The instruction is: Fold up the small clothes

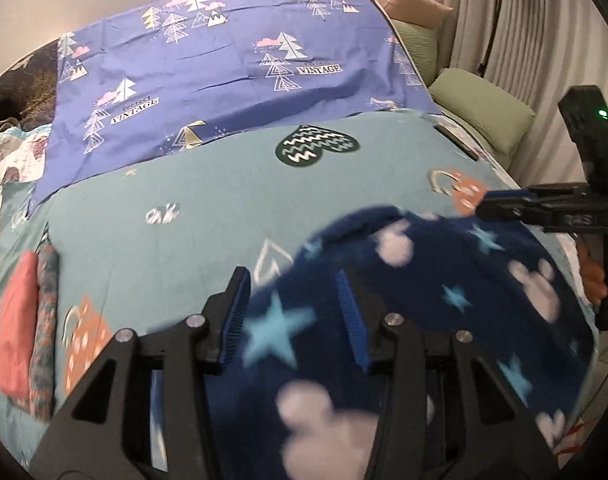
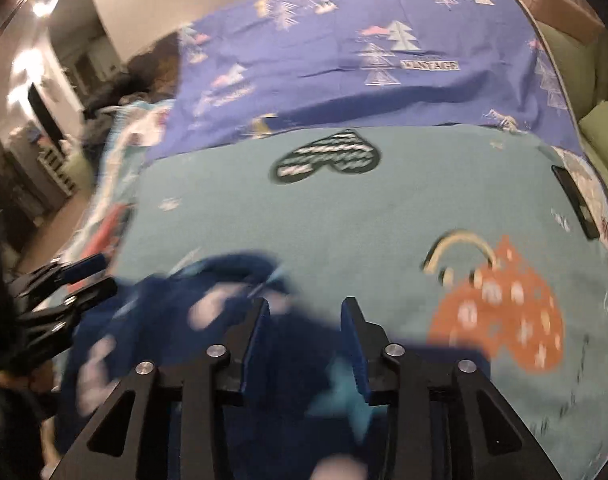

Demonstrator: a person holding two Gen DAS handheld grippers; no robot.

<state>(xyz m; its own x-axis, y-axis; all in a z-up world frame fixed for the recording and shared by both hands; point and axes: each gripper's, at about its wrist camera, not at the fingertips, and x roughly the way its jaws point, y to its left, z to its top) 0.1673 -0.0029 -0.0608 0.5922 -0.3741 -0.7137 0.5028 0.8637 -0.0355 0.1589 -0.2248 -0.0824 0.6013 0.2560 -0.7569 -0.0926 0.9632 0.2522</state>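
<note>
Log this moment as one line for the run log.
garment: navy fleece on bed | left gripper: open over it | right gripper: open | folded pile: left

Navy garment (image 1: 424,280): fuzzy fleece. Teal sheet (image 1: 184,192): smooth matt cotton. Left tongs (image 1: 294,312): matt black plastic, ribbed blue pads.

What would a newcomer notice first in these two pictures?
First comes the dark blue fleece garment with stars and pale mouse-head shapes, bunched at the near edge of the teal sheet between the left gripper and the right gripper. Beyond it lies a purple cloth printed with trees. At the far left of the left wrist view, folded clothes lie side by side.
</note>
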